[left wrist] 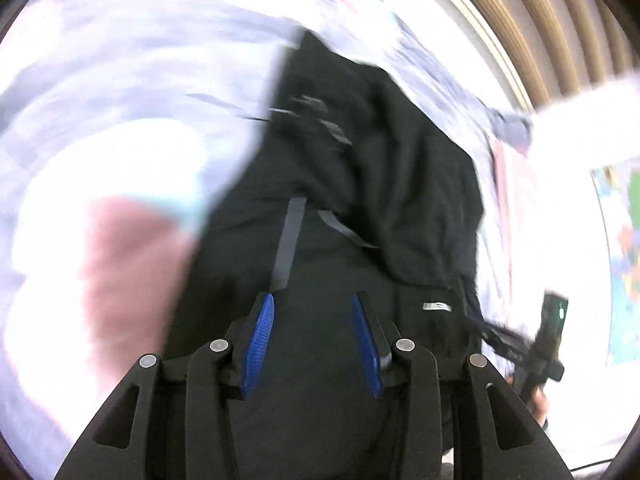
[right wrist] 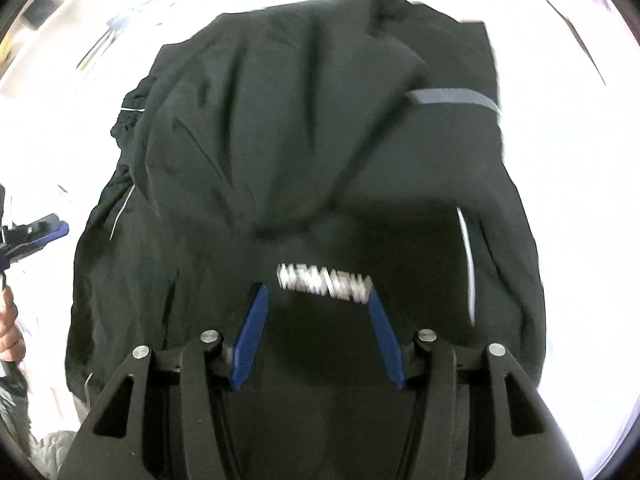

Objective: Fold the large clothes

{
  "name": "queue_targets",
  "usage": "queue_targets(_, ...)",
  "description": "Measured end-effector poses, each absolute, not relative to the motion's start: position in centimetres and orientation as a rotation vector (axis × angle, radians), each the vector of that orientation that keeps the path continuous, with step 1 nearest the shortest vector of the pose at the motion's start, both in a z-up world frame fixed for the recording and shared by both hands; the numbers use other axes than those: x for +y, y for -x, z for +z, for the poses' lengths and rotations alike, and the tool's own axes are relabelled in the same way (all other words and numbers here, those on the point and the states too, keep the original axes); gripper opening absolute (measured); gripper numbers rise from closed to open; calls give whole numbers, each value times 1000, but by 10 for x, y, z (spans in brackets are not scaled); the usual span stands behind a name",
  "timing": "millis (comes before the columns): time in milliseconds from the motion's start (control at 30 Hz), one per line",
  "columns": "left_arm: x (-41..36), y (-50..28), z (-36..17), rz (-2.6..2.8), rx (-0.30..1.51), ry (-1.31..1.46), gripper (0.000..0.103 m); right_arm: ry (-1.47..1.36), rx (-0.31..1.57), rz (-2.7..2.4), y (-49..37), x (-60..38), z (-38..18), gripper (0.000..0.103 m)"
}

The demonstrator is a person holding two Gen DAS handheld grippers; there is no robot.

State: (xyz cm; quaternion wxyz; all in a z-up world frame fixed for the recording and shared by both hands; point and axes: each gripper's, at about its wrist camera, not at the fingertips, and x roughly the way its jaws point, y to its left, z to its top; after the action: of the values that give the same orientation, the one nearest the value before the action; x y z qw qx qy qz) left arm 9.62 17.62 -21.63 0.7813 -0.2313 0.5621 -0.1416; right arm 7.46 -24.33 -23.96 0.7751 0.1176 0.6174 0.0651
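A large black jacket (left wrist: 360, 184) with grey strips and a small white logo lies crumpled on a pale bed sheet (left wrist: 120, 80). My left gripper (left wrist: 314, 300) is open over its near part, blue pads apart, nothing between them. In the right wrist view the same jacket (right wrist: 304, 140) fills the middle, with a white printed logo (right wrist: 324, 282) just beyond my right gripper (right wrist: 316, 292), which is open and empty above the cloth. The right gripper also shows in the left wrist view (left wrist: 548, 344) at the lower right. The left gripper shows at the left edge of the right wrist view (right wrist: 36, 236).
A pink patch (left wrist: 132, 280) lies on the sheet left of the jacket. A wooden slatted wall (left wrist: 540, 32) runs behind the bed. A colourful poster (left wrist: 624, 260) is at the far right. The view is motion-blurred.
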Motion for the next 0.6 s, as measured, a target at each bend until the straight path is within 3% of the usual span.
queue_targets(200, 244, -52, -218, -194, 1198, 565, 41, -396, 1366, 75, -26, -271, -250, 56)
queue_targets(600, 219, 12, -300, -209, 1499, 506, 41, -438, 1395, 44, 11, -281, -248, 57)
